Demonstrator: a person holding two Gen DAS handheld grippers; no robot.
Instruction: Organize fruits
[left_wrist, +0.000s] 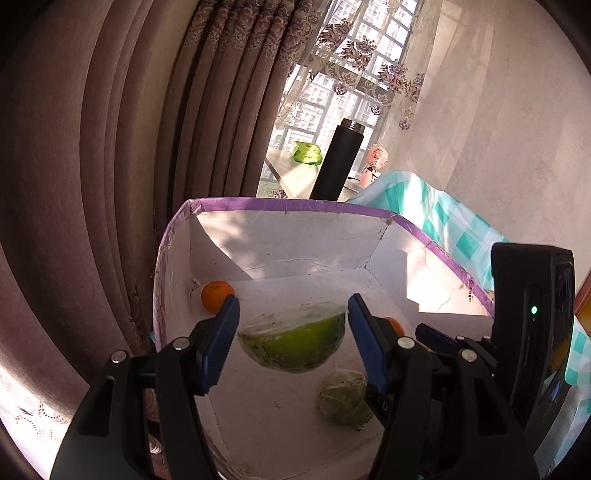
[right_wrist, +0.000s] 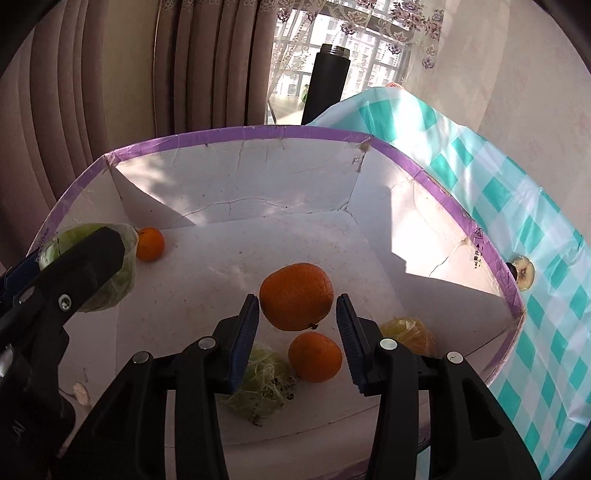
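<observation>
Both hand-held grippers gape over the box (right_wrist: 491, 254) — left (left_wrist: 291, 332) around wrapped green fruit (left_wrist: 295, 341).

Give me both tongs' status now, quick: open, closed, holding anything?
Left tongs: open, straddling the wrapped green fruit; contact cannot be told.
Right tongs: open, either side of the large orange, gaps visible, not gripping it.
</observation>
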